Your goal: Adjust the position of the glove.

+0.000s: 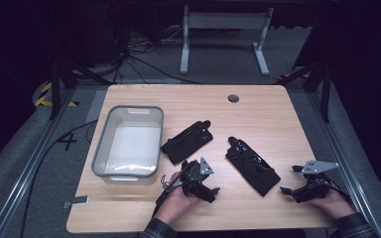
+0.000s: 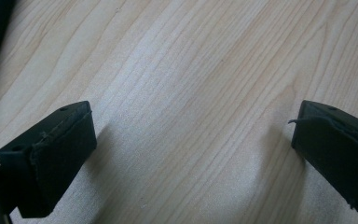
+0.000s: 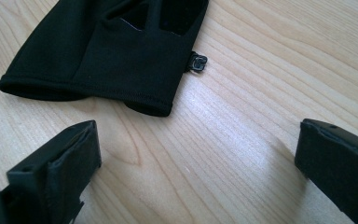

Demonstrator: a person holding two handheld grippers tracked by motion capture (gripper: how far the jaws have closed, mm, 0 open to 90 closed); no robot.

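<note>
The high view looked forward and down from above the near edge of the table (image 1: 258, 106). Both gripper views sat low, close to the wood; the right one shared a black glove (image 3: 116, 51) with it.

Table (image 1: 258, 106) — two gloves (image 1: 187, 141) (black), bin (image 1: 129, 141).

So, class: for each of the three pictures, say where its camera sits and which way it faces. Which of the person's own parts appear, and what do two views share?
High view: above the person's side, looking forward and down on the table; forearms, left gripper, right gripper.
Left gripper view: rides the left gripper, faces bare wood; open jaws.
Right gripper view: rides the right gripper, faces the right glove's cuff; open jaws.
Shared: the right glove appears in both the high and right gripper views.
</note>
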